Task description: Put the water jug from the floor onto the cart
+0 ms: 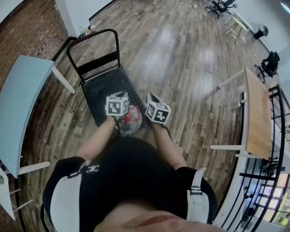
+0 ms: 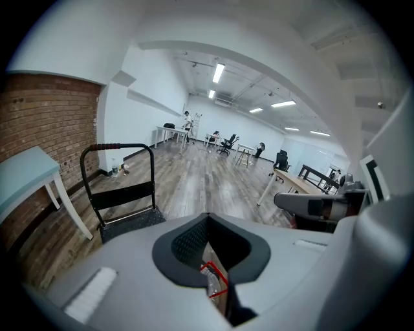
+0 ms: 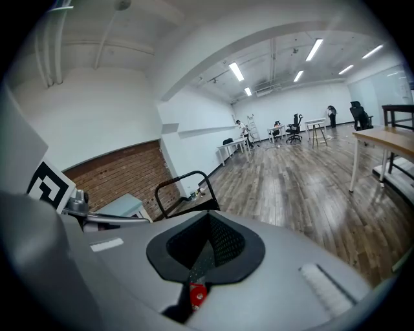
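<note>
A clear water jug (image 1: 130,120) with red parts hangs between my two grippers, over the near end of the black cart (image 1: 103,89). My left gripper (image 1: 119,114) and right gripper (image 1: 154,119) are both shut, one at each side of the jug's top. In the left gripper view a thin red handle (image 2: 214,277) shows in the slit between the jaws of the left gripper (image 2: 213,284). In the right gripper view a red piece (image 3: 196,294) sits at the jaw tips of the right gripper (image 3: 198,284). The cart (image 2: 120,198), with its upright handle (image 3: 185,186), stands just ahead.
A light blue table (image 1: 17,105) stands at the left beside a brick wall (image 1: 32,26). A wooden table (image 1: 256,118) and a black railing (image 1: 268,179) are at the right. Office chairs (image 1: 221,6) stand far across the wooden floor.
</note>
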The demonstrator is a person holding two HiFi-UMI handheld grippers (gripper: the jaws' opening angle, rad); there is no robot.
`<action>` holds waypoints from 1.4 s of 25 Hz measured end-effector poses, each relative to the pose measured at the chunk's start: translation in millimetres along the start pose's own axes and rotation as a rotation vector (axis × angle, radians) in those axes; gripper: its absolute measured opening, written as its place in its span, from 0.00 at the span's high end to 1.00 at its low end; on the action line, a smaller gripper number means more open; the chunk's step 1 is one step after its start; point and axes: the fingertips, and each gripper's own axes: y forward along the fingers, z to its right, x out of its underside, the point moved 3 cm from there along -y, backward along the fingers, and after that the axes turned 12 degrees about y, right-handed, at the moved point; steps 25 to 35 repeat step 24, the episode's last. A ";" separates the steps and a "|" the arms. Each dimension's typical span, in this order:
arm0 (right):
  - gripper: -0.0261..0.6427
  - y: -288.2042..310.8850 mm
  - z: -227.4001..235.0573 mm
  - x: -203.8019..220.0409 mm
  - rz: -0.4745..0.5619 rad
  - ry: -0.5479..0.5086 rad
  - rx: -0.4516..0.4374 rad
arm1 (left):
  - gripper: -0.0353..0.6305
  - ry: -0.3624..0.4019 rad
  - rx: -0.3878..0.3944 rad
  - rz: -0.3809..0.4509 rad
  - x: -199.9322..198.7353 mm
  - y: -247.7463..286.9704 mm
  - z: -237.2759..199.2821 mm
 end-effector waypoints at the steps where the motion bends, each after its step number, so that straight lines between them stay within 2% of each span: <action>1: 0.94 -0.2 0.6 2.2 -0.005 0.000 0.002 | 0.95 -0.001 0.000 -0.003 2.0 -0.3 0.0; 19: 0.94 3.6 -2.3 30.8 -0.064 0.023 0.005 | 0.95 -0.027 0.002 -0.057 33.2 -2.8 -11.2; 35: 0.94 6.2 -6.7 34.6 -0.075 0.032 -0.001 | 0.95 -0.038 -0.006 -0.065 36.3 -8.5 -17.5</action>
